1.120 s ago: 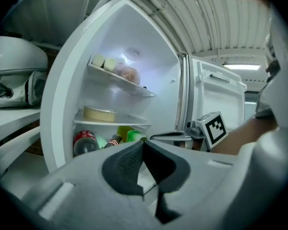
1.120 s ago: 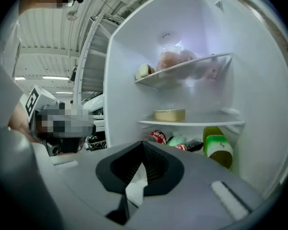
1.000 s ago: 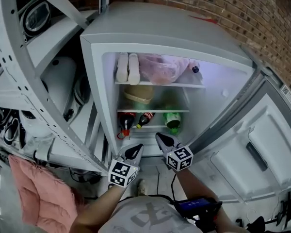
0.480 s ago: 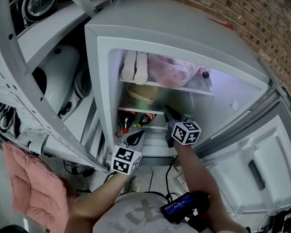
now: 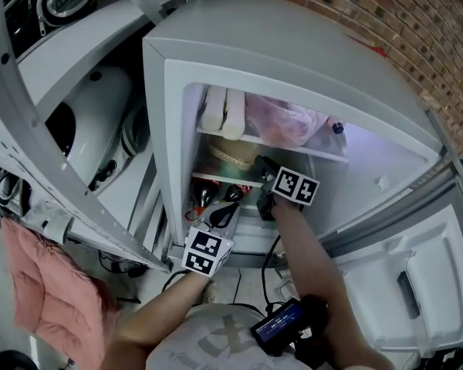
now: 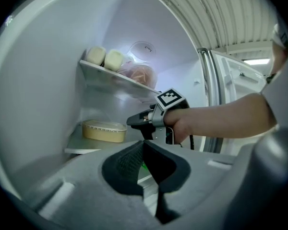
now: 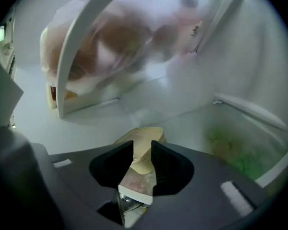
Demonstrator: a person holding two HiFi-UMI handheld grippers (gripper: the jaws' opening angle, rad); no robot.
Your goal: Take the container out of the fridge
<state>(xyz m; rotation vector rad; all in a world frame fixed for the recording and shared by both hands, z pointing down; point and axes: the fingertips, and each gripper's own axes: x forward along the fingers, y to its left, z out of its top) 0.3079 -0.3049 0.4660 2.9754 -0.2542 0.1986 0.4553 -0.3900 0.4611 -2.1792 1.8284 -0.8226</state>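
The right gripper's [image 7: 142, 146] jaws are opening, gripping nothing, the shallow beige plastic container [image 7: 145, 134] just ahead in the white fridge [image 5: 293, 60]; the left gripper [image 6: 144, 145] hangs clenched, empty.

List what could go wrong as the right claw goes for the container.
The right claw is opening, nothing between its jaws yet; the container looks wider than the gap, so it may get shoved back. The shelf with the bag sits close above: lifting may bump it.
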